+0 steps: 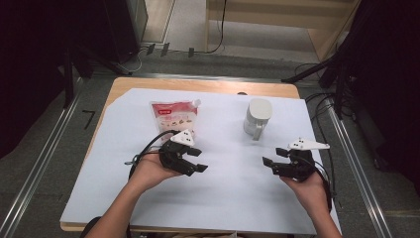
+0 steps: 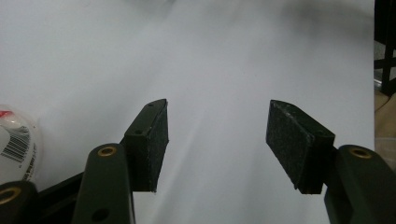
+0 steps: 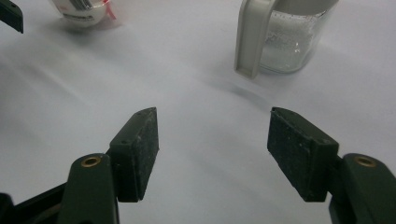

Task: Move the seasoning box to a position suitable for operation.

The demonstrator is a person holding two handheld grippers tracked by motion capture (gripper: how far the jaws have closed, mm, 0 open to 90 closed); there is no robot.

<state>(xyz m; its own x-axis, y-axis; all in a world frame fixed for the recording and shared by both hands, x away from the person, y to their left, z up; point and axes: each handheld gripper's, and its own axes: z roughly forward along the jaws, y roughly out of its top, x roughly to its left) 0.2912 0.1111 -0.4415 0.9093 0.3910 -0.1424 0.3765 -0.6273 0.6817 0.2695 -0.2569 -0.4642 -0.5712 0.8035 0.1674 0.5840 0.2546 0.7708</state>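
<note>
My left claw (image 1: 194, 160) hangs with its jaws apart and nothing between them, just above the white sheet (image 1: 223, 198); the red-and-white pouch (image 1: 174, 117) lies near, at eleven o'clock. My right claw (image 1: 273, 164) gapes too, the lidded jar (image 1: 257, 118) at eleven o'clock.

A red-and-white spouted pouch (image 1: 174, 117) lies flat on the white surface (image 1: 233, 183); well apart to its right, a lidded clear jug (image 1: 257, 118) stands upright

On the table (image 1: 148, 198) are 1 pouch (image 1: 174, 115), 1 jug (image 1: 257, 118) and 2 tongs: left (image 1: 196, 160), right (image 1: 271, 161).
</note>
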